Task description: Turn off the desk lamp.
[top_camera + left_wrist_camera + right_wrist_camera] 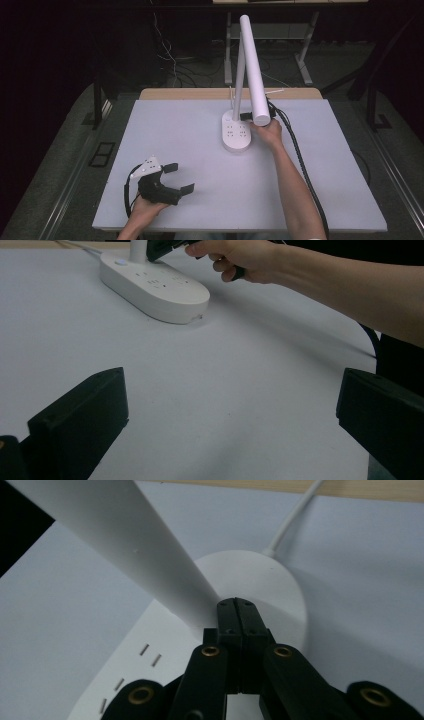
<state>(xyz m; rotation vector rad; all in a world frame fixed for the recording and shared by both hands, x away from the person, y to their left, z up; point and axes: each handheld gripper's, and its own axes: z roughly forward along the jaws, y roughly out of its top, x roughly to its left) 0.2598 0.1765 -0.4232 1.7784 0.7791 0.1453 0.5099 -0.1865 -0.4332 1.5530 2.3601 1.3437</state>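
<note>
- The left gripper rests on the near left part of the white table, its jaws spread wide with nothing between them; in the left gripper view they frame bare tabletop.
- Farther in, the person's right hand reaches across to the white desk lamp, whose oval base carries socket slots and stands near the far edge of the table, just right of centre.
- The right gripper has its jaws pressed together with nothing caught in them, and their tip sits at the foot of the lamp's slanted stem, on or just above the round end of the base; touch cannot be told.
- The lamp's long tube head leans out over the right hand.
- A white cord leaves the base toward the wooden far edge.
- The step in hand looks like pressing a control on the base with the closed tip.
- The next move probably calls for a short, straight push down, light enough not to slide the base.
</note>
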